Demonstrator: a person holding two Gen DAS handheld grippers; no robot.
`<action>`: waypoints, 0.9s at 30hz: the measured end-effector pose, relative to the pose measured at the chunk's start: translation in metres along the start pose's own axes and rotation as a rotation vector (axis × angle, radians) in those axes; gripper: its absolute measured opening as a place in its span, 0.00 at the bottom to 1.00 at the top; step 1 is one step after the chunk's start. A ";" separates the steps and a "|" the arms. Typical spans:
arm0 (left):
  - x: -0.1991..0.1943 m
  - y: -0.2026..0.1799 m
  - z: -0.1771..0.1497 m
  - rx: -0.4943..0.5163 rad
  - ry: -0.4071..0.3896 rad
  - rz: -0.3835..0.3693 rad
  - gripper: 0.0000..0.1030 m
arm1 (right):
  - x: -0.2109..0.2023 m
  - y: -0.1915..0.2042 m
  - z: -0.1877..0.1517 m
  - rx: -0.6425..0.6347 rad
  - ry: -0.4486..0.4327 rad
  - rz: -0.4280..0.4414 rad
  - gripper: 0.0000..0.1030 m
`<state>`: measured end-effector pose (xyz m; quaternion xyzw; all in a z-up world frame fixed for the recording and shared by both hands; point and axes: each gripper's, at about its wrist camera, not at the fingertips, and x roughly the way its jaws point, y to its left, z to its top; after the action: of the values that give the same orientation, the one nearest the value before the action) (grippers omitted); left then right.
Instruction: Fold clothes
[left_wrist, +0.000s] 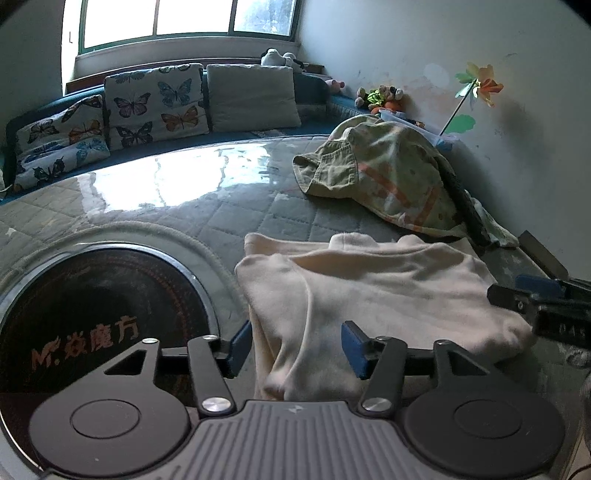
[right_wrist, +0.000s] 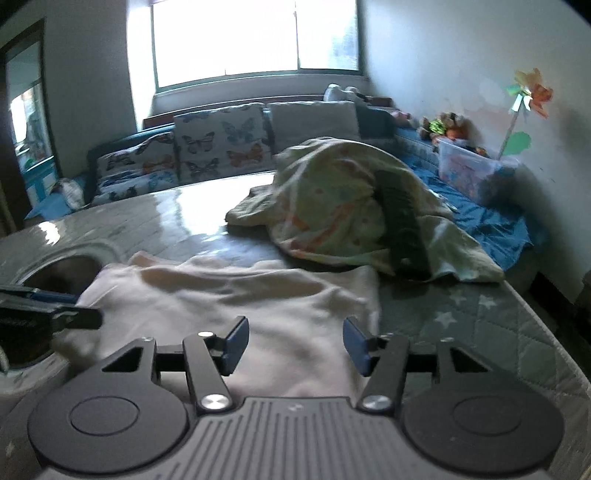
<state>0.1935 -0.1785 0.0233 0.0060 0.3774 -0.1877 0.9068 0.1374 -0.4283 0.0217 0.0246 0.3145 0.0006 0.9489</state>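
Lying folded, rumpled cream garment (left_wrist: 369, 288)

Your left gripper (left_wrist: 295, 349): jaws parted, blue pads clear of cloth, near edge of cream garment (left_wrist: 369, 291) between them. Garment lies folded on quilted table cover (left_wrist: 229, 218). Right gripper (left_wrist: 535, 295) enters at right edge. Green patterned clothes heap (left_wrist: 384, 173) far right. Round black cooktop (left_wrist: 92, 317) near left.
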 end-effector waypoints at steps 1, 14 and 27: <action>-0.002 0.000 -0.002 0.001 0.000 0.001 0.64 | -0.003 0.006 -0.002 -0.011 0.000 0.012 0.58; -0.006 0.007 -0.020 0.014 0.016 0.021 0.75 | 0.005 0.044 -0.029 -0.081 0.056 0.024 0.60; -0.012 0.032 -0.022 -0.037 0.006 0.053 0.80 | 0.018 0.078 -0.016 -0.125 0.078 0.126 0.67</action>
<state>0.1818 -0.1411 0.0117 0.0000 0.3833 -0.1565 0.9103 0.1428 -0.3497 0.0017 -0.0149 0.3486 0.0807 0.9337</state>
